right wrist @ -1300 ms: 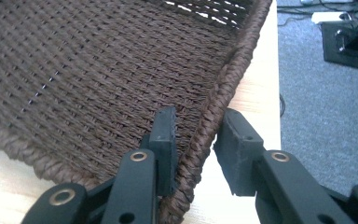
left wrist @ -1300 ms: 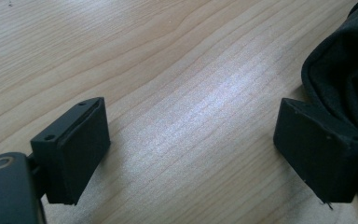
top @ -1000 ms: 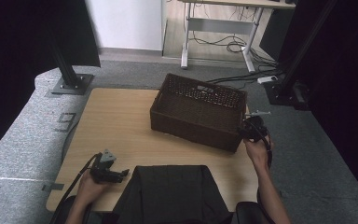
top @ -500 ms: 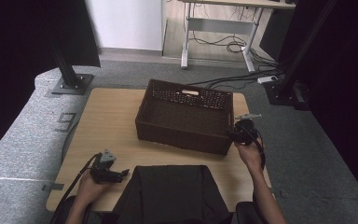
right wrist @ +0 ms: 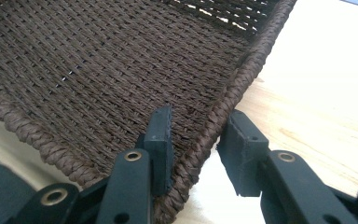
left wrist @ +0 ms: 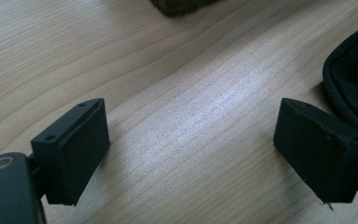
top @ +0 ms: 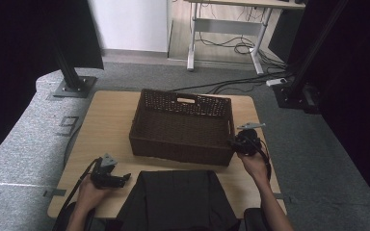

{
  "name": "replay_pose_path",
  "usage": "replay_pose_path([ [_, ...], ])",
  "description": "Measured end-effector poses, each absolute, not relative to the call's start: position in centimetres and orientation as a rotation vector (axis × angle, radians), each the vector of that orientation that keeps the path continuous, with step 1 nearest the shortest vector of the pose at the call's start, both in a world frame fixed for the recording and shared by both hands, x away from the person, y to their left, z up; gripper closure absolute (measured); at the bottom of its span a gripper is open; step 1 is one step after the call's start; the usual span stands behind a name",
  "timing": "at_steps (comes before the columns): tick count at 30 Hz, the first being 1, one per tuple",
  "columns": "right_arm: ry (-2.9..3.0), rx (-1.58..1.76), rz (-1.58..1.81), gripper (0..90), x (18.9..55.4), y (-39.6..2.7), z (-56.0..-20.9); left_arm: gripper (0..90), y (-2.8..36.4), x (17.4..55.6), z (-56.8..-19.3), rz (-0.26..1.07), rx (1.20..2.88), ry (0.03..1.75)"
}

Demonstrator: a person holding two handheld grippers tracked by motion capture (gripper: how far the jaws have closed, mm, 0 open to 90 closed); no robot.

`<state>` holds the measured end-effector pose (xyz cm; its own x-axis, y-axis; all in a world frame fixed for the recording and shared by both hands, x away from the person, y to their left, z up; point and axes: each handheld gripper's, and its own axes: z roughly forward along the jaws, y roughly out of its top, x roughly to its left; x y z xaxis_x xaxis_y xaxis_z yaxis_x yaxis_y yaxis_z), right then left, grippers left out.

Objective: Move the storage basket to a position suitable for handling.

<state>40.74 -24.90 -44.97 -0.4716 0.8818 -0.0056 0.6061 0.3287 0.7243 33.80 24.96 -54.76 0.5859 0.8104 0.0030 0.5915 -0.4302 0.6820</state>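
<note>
Nearest me, my left gripper (top: 125,179) lies low on the table (left wrist: 177,121) with its jaws spread wide and only bare wood between them. A dark cloth (left wrist: 354,79) sits just outside the jaw on the right of the left gripper view, its edge about touching that jaw. I judge this hand is simply parked there, out of the way, so the other one can work.

A little farther off, my right gripper (right wrist: 193,144) straddles the basket (right wrist: 102,65) at its rim (right wrist: 223,107). One jaw stands inside against the woven wall and the other outside over the table, with the braided edge running up between them. The inner pad looks pressed on the weave; a sliver of light shows beside the outer pad, yet the jaws are drawn in narrow, so I read this as a pinch on the rim. Holding the wall this way gives me a handle to drag or steer the whole basket across the table (top: 111,120).

Farthest, the basket's empty floor stretches away beyond the jaws.
</note>
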Motion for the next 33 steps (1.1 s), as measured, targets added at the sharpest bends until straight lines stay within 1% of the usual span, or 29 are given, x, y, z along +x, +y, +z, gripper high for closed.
replay_pose_path([
  [12, 2.239, 1.274, 0.948, 63.6, 38.9, -24.7, -44.9, 10.7, 25.0, 33.8, -54.8, 0.437, 2.171, 1.113],
  [22, 2.247, 1.303, 0.980, 64.1, 39.5, -25.2, -44.9, 10.6, 25.0, 33.7, -54.8, 0.435, 2.168, 1.117],
  [25, 2.257, 1.289, 0.972, 62.8, 39.6, -25.2, -44.8, 10.5, 25.0, 33.7, -54.8, 0.434, 2.168, 1.117],
  [26, 2.258, 1.284, 0.979, 59.8, 39.6, -25.2, -44.7, 10.5, 25.0, 33.7, -54.8, 0.434, 2.168, 1.117],
  [28, 2.265, 1.295, 1.024, 47.3, 39.7, -25.4, -44.6, 10.5, 25.0, 33.7, -54.8, 0.434, 2.167, 1.117],
  [33, 2.251, 1.230, 1.036, 25.9, 39.2, -25.5, -43.5, 10.0, 25.0, 33.8, -54.8, 0.431, 2.171, 1.120],
])
